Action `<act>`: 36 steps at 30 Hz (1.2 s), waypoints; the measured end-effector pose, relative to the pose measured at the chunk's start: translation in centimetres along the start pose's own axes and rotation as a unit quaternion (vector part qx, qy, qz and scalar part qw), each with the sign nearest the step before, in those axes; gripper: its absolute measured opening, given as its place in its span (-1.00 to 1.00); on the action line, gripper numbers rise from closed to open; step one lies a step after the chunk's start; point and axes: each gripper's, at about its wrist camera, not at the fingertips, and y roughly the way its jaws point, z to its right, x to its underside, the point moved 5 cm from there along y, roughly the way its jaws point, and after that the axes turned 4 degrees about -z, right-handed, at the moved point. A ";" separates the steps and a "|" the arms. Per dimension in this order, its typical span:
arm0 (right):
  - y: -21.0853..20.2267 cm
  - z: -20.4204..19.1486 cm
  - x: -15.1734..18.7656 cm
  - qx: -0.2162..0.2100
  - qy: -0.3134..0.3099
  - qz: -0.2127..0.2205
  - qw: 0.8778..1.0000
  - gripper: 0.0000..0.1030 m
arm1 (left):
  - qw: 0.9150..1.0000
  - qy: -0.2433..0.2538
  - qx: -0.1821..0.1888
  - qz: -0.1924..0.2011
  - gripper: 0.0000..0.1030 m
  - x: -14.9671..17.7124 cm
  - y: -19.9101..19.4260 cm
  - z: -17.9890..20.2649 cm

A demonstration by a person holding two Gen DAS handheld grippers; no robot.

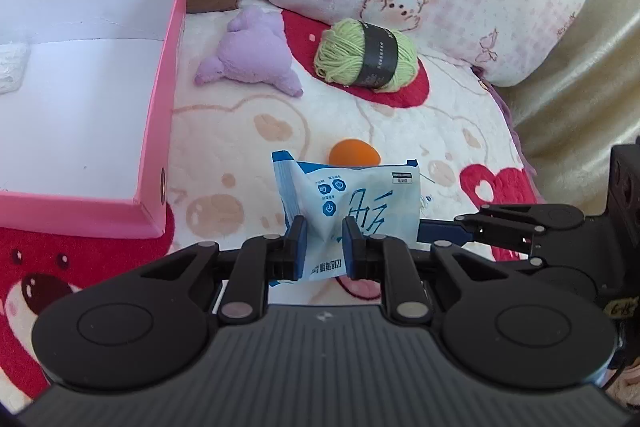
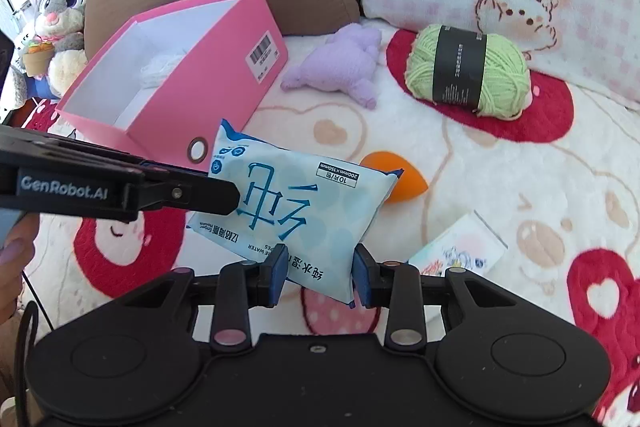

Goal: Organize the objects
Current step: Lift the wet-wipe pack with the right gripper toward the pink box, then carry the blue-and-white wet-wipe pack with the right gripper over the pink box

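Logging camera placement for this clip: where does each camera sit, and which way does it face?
Left wrist: on the left claw, angled down at the bed; it grips the wipes pack; right claw enters from the right.
Right wrist: on the right claw, angled down, gripping the same pack; left claw and a hand at left.
Shared: pack, pink box, yarn, purple plush, orange sponge.

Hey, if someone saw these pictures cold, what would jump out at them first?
Most likely the light blue wet-wipes pack, held above the blanket by both grippers at once: the left gripper and the right gripper each pinch an edge. Next, the open pink box to the left, and the green yarn ball on a red patch by the pillows.
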 end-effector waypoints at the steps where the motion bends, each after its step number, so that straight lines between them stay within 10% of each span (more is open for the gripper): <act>1: -0.1 -0.2 0.1 -0.002 0.003 -0.006 1.000 -0.22 | 1.000 0.003 0.000 -0.001 -0.67 0.2 -0.2 0.2; 36: -7.4 -7.4 0.9 0.021 -0.061 0.014 0.998 -0.09 | 0.999 0.024 0.016 0.028 -0.62 4.1 -8.9 1.1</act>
